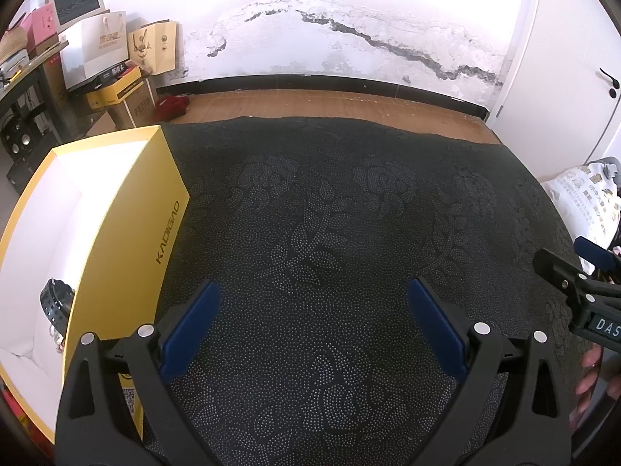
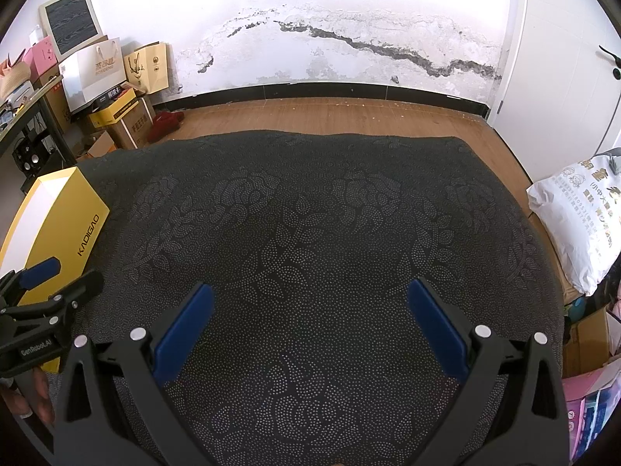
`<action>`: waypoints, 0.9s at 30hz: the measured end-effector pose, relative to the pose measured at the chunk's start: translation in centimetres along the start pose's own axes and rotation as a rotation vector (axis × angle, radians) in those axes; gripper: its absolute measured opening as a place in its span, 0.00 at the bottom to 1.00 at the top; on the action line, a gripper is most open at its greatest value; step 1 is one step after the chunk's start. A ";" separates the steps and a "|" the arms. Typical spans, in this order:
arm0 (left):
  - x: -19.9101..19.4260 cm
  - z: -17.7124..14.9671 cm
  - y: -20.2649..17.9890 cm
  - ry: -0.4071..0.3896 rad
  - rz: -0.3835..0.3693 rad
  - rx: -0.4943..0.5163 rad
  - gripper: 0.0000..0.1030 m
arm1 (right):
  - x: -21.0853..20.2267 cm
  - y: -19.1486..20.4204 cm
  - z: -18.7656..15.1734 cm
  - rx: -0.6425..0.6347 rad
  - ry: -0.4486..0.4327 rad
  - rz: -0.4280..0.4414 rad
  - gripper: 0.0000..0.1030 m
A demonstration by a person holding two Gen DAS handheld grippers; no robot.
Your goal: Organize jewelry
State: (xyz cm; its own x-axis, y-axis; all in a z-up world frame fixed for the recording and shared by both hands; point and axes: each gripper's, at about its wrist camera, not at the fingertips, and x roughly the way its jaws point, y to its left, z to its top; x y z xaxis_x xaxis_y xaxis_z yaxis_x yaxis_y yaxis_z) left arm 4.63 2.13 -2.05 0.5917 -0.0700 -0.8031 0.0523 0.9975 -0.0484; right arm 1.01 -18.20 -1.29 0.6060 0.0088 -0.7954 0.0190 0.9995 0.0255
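A yellow open box (image 1: 120, 209) with a white inside stands at the left on the black patterned cloth (image 1: 330, 213). A black perforated bangle (image 1: 56, 301) and some small jewelry lie inside it. My left gripper (image 1: 314, 291) is open and empty over the cloth, right of the box. My right gripper (image 2: 310, 291) is open and empty over the cloth. The box also shows at the left of the right wrist view (image 2: 58, 217). The right gripper appears at the right edge of the left wrist view (image 1: 570, 268), and the left gripper at the left edge of the right wrist view (image 2: 58, 275).
The cloth covers a table; wooden floor (image 2: 330, 116) and a cracked white wall lie beyond. Paper bags and cartons (image 2: 112, 77) stack at the back left. A white sack (image 2: 578, 217) sits at the right, near a white door (image 2: 562, 58).
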 end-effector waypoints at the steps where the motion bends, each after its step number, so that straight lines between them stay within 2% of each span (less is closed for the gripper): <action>1: 0.0 0.0 0.0 -0.001 0.001 0.001 0.92 | 0.0 0.0 0.0 -0.001 0.000 0.000 0.94; 27: -0.1 -0.2 -0.1 -0.013 0.003 0.011 0.92 | 0.0 0.0 0.3 -0.004 -0.004 0.003 0.94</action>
State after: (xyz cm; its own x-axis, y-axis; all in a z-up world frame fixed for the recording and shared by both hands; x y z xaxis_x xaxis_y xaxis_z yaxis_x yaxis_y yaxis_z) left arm 4.40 2.01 -2.09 0.6024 -0.0670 -0.7954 0.0591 0.9975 -0.0392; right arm 1.25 -18.21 -1.13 0.6091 0.0114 -0.7930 0.0144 0.9996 0.0254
